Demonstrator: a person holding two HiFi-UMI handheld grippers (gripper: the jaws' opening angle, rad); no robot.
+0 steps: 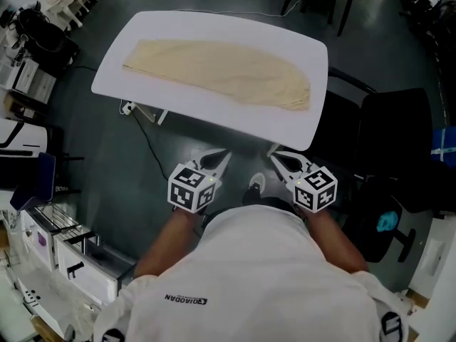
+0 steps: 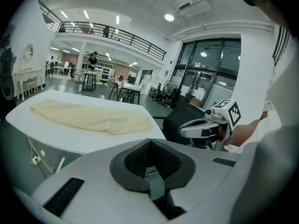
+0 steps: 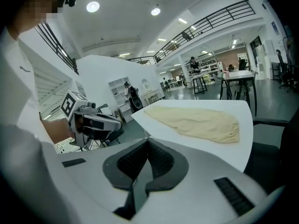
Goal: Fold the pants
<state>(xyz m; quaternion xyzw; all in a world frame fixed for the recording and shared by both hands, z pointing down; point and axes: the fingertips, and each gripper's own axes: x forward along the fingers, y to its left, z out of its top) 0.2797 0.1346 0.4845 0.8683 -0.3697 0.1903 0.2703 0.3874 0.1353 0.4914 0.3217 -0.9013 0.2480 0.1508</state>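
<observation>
The cream pants [image 1: 221, 70] lie in a long flattened strip across the white table [image 1: 214, 116]; they also show in the left gripper view [image 2: 88, 117] and the right gripper view [image 3: 198, 121]. Both grippers hang off the table's near edge, close to the person's body and clear of the cloth. My left gripper [image 1: 223, 155] is shut with nothing between its pads [image 2: 150, 143]. My right gripper [image 1: 275, 152] is likewise shut and empty [image 3: 147, 142]. Each gripper appears in the other's view, jaws together.
A black office chair [image 1: 395, 141] stands right of the table. White carts and shelves [image 1: 71, 255] line the left side. A cable [image 1: 153, 148] trails on the dark floor under the table's near left corner.
</observation>
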